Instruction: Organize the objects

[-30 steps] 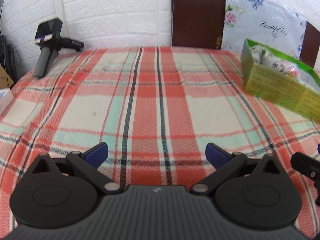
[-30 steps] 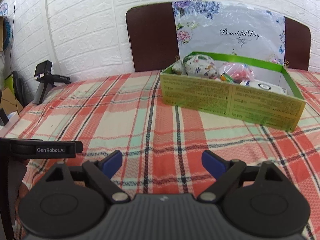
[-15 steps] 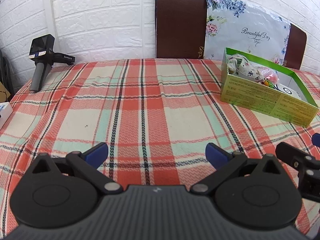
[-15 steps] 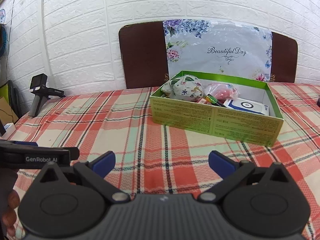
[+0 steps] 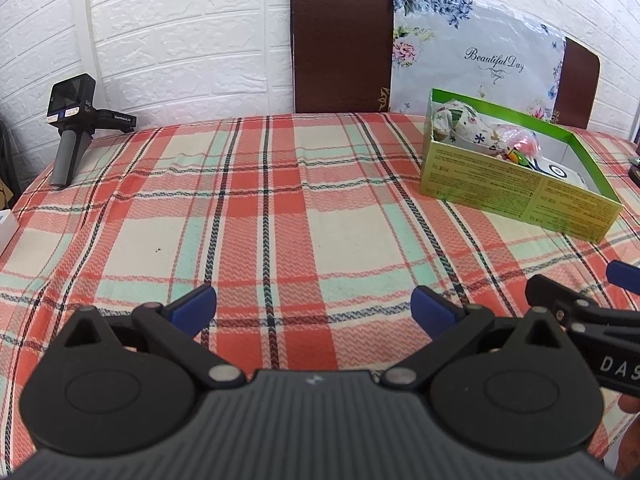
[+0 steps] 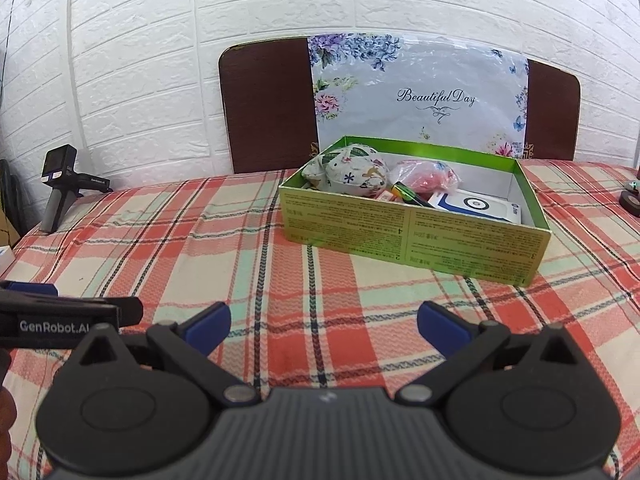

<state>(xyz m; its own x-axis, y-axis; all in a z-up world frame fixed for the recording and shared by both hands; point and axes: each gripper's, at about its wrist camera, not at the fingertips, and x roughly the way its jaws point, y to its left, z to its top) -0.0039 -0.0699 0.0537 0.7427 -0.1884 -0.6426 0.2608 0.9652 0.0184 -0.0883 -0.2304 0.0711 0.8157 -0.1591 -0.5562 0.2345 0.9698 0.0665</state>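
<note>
A green cardboard box (image 6: 412,236) stands on the plaid tablecloth (image 6: 240,240), at the right in the left wrist view (image 5: 516,196). It holds a floral fabric pouch (image 6: 348,168), a pink plastic bag (image 6: 424,174), a white and blue packet (image 6: 476,204) and small coloured items. My left gripper (image 5: 314,306) is open and empty, low over the cloth, well short of the box. My right gripper (image 6: 324,322) is open and empty, in front of the box. Each gripper shows at the edge of the other's view.
A black handheld camera device (image 5: 72,128) stands at the far left corner of the table (image 6: 60,188). A dark wooden board with a floral sheet (image 6: 400,96) leans on the white brick wall. A small dark object (image 6: 630,200) sits at the far right.
Both grippers have risen and pulled back, so the box and wall sit further off in both views. The left view has swung right toward the box. Both stay open.
</note>
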